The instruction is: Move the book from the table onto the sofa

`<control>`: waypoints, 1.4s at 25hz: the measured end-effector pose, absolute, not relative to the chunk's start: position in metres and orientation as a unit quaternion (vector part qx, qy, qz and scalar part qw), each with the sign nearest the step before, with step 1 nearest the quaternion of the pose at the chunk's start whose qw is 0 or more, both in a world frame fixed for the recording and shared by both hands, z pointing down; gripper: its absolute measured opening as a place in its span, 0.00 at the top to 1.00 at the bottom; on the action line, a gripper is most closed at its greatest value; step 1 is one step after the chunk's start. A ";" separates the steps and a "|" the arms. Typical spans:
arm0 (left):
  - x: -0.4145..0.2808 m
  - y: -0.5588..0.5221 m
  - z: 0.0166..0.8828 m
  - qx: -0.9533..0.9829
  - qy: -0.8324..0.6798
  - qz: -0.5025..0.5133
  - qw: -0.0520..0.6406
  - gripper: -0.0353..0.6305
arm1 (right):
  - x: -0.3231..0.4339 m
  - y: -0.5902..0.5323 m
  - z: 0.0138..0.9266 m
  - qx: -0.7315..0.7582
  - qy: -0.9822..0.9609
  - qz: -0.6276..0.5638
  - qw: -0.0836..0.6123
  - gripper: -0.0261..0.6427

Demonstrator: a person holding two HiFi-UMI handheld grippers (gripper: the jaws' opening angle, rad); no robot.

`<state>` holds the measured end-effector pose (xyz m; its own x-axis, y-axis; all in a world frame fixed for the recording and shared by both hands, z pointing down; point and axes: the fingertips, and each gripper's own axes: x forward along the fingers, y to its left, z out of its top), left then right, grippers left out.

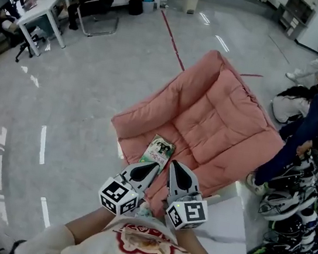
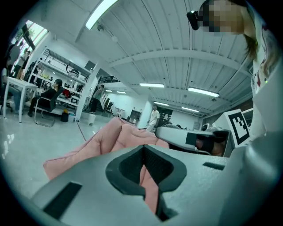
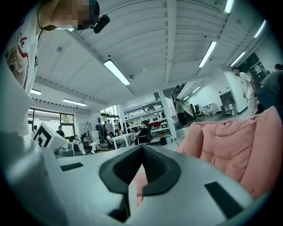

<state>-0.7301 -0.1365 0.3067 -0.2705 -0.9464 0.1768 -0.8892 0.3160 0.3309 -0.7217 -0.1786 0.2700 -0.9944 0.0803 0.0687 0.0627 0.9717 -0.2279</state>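
**Hovering shut grippers, book on sofa**

I see the green-covered paperback book [image 1: 160,149] lying flat on the front edge of the padded pink fabric sofa [image 1: 225,121]. My left gripper [image 1: 154,167] and right gripper [image 1: 175,166] hang just beside it, fingers [image 1: 180,181] pressed together, holding nothing.

The head view looks steeply down onto the sofa [image 1: 207,119] just ahead. Both gripper views look roughly level along their jaws, sharing the near sofa and ceiling [image 2: 177,44].
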 end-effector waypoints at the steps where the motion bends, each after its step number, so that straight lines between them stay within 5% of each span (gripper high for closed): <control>1: -0.727 -0.132 0.300 0.579 -0.793 -0.087 0.165 0.94 | -0.717 -0.173 0.267 -0.040 -0.992 0.110 0.038 0.96; 23: -0.539 0.148 0.266 0.621 -0.761 -0.115 0.150 0.94 | -0.513 0.107 0.243 0.028 -0.993 0.117 0.023 0.96; 35: -0.466 0.172 0.249 0.658 -0.730 -0.129 0.135 0.94 | -0.450 0.155 0.232 0.026 -0.995 0.100 0.010 0.96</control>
<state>-0.4656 0.1723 0.2488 -0.0984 -0.9948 0.0276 -0.9254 0.1017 0.3650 -0.4497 0.1555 0.2318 -0.9984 -0.0501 0.0245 -0.0539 0.9785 -0.1993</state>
